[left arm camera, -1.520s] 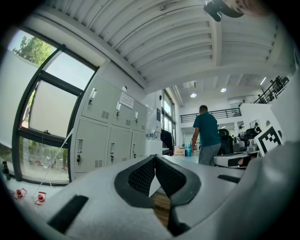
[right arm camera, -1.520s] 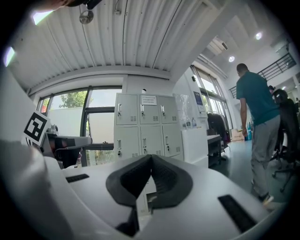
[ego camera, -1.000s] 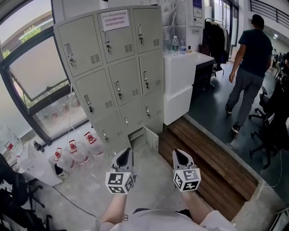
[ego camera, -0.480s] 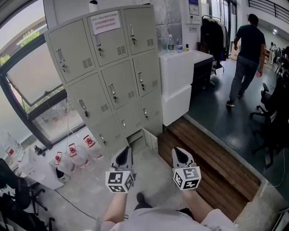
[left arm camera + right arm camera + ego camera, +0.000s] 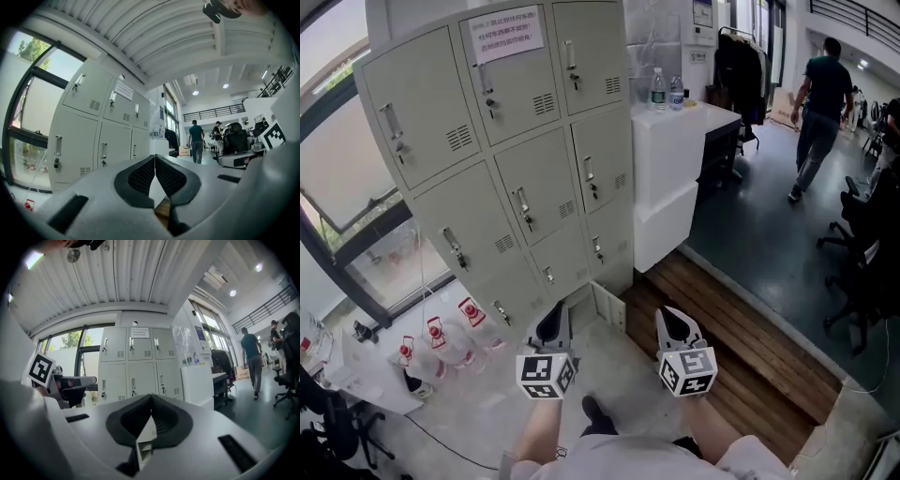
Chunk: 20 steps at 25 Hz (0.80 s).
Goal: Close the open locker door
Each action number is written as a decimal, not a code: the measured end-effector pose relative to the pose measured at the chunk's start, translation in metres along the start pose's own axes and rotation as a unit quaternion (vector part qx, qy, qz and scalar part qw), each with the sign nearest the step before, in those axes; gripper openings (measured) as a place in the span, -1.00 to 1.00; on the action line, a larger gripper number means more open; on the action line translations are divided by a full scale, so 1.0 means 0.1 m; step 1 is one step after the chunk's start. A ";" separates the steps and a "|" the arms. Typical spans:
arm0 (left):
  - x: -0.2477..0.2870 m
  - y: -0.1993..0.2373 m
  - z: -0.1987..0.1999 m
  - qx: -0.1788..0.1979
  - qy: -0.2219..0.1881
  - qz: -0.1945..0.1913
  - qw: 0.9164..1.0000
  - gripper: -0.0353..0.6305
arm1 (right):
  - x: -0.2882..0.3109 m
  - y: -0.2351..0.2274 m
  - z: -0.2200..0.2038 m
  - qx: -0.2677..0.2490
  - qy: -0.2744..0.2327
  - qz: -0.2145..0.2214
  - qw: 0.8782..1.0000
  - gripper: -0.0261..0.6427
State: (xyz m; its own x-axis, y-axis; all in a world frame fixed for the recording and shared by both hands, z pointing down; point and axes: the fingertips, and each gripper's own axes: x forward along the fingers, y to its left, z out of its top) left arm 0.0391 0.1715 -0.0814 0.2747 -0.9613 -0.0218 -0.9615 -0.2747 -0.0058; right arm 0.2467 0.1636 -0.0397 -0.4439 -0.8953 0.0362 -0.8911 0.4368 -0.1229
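Facing the grey locker bank (image 5: 516,159), you are standing a short way back from it on the concrete floor. The white counter (image 5: 670,178) is sitting to its right and the wooden step (image 5: 722,347) is running past your right side.

- Every door is sitting flush except one. The open locker door (image 5: 608,306), bottom row, right-hand column, is standing out toward you from the right side of its dark compartment.
- You are holding the left gripper (image 5: 552,322) and right gripper (image 5: 671,322) level and side by side. They are near that door but not touching it, with the door lying between them in the head view.
- Both claws are sitting fully closed, pads meeting, with nothing between them.

Judgement: the task itself is not yet starting. Reaching the door, meeting its outer face and pushing it flush are all remaining.
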 end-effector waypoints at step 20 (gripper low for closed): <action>2.14 1.72 -0.12 -0.016 0.003 -0.006 1.000 -0.87 | 2.65 -0.28 0.20 0.011 -0.020 -0.018 1.000 -0.89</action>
State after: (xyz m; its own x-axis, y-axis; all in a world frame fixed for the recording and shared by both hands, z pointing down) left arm -0.0673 -0.0819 -0.0751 0.2857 -0.9582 -0.0164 -0.9579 -0.2860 0.0254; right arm 0.1561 -0.0880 -0.0461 -0.4071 -0.9134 0.0009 -0.9039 0.4027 -0.1443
